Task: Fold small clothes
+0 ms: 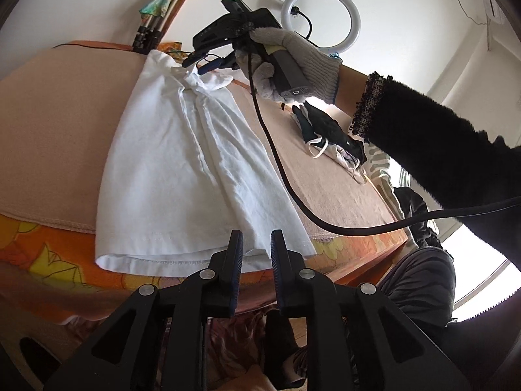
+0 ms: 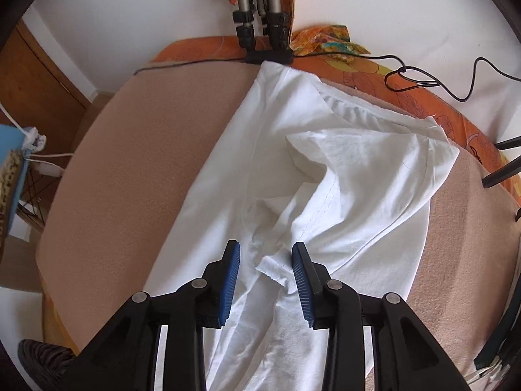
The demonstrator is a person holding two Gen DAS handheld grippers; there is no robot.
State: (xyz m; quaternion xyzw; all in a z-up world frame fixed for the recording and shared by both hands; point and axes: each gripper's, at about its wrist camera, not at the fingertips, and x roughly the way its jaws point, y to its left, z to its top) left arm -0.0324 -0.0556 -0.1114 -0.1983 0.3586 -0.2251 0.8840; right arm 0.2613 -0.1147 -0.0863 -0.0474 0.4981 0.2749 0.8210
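Observation:
A white T-shirt point(image 1: 182, 169) lies lengthwise on the beige blanket point(image 1: 49, 123), its hem at the near table edge. My left gripper point(image 1: 256, 247) hovers just over that hem, its jaws a narrow gap apart with nothing gripped. At the far end a gloved hand point(image 1: 302, 62) holds my right gripper point(image 1: 203, 63) over the collar. In the right wrist view the T-shirt point(image 2: 325, 179) shows a sleeve folded inward and bunched wrinkles. My right gripper point(image 2: 265, 257) stands open there, a crumpled ridge of cloth lying between the pads without being pinched.
A pile of small dark and light clothes point(image 1: 329, 137) sits at the table's right side. A black cable point(image 1: 293, 195) hangs across the blanket. Tripod legs point(image 2: 260, 22) stand at the far edge, a ring light point(image 1: 320, 22) beyond. Orange floral cloth point(image 1: 49, 254) covers the table rim.

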